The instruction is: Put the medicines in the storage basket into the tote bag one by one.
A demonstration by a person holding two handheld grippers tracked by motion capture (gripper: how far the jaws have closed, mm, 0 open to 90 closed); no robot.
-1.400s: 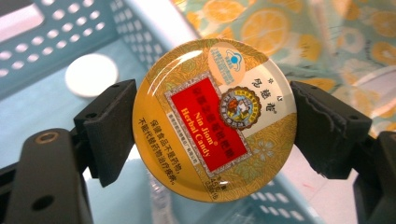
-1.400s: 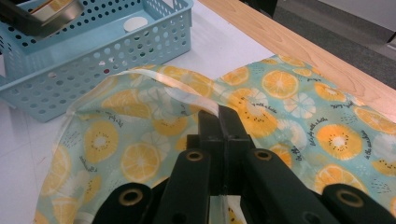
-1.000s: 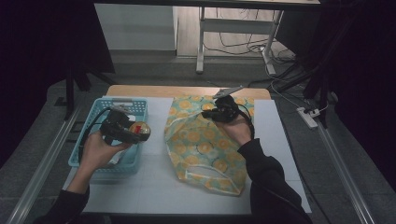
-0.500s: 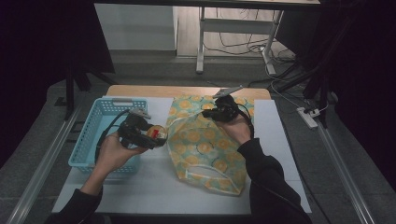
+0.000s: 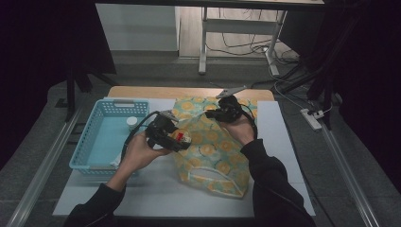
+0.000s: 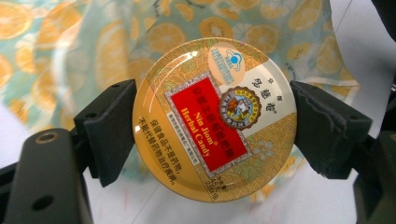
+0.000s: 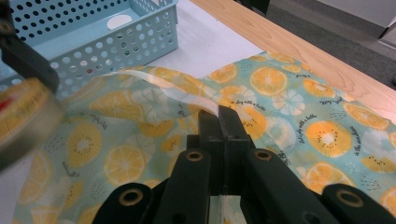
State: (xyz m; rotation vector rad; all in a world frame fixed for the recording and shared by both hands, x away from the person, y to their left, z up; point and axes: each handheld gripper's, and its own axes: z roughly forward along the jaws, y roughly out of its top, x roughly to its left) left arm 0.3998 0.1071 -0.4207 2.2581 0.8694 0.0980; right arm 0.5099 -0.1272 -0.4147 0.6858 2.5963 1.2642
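Observation:
A round gold candy tin (image 6: 214, 116) with a red label sits between the pads of my left gripper (image 5: 176, 138), which is shut on it. In the high view the tin (image 5: 181, 137) hangs at the left edge of the orange-print fabric bag (image 5: 213, 151). My right gripper (image 5: 218, 112) is shut on the bag's upper rim (image 7: 205, 109) and holds it lifted, so the mouth gapes toward the tin. In the right gripper view the tin (image 7: 23, 116) shows blurred at the left.
A light blue perforated basket (image 5: 99, 142) stands left of the bag with a small white-capped item (image 5: 132, 122) inside. A white mat (image 5: 156, 189) covers the wooden table (image 5: 189, 92). Cables trail from both grippers.
My left gripper has carried the tin rightward from over the basket to the bag's open left edge. The right gripper has kept its hold on the bag's rim.

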